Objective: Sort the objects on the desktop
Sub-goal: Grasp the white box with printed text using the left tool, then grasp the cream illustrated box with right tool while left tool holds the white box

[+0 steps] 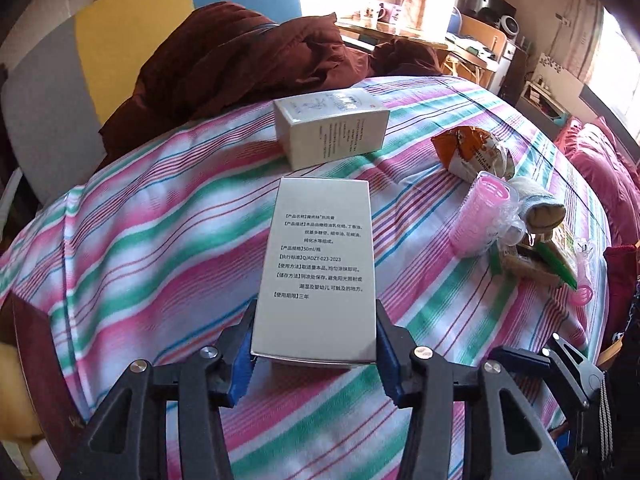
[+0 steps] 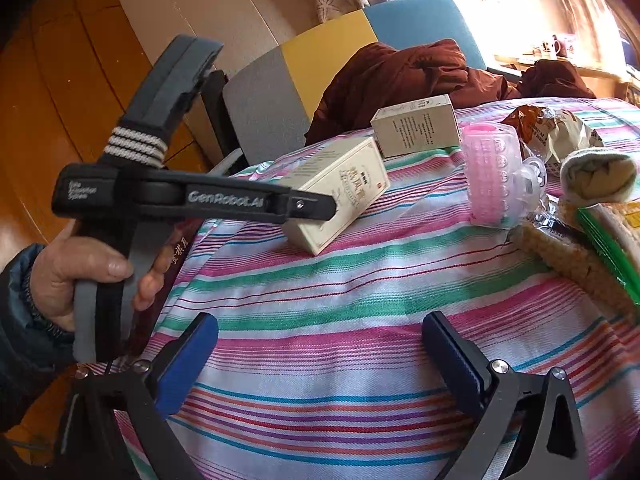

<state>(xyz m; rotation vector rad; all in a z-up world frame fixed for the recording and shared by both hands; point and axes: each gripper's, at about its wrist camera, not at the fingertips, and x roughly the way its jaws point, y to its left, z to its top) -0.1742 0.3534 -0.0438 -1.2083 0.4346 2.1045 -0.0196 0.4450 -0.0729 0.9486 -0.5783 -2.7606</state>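
Note:
My left gripper (image 1: 315,344) is shut on the near end of a cream carton (image 1: 316,256) printed with Chinese text; its blue pads (image 1: 240,360) press both long sides. In the right wrist view the same carton (image 2: 344,184) sits tilted, low over the striped cloth, with the left gripper (image 2: 320,210) clamped on it and a hand (image 2: 68,280) on the handle. A second cream carton (image 1: 332,128) (image 2: 416,128) lies behind it. My right gripper (image 2: 320,360) hangs open over bare cloth, holding nothing.
On the right of the striped cloth (image 1: 160,248) lie an orange snack packet (image 1: 464,148), a pink hair roller (image 1: 480,216) (image 2: 492,176), a rolled sock (image 1: 540,208) (image 2: 596,176) and green-wrapped snack bars (image 1: 536,264) (image 2: 580,256). A brown coat (image 1: 224,64) is heaped at the back against a chair (image 1: 112,48).

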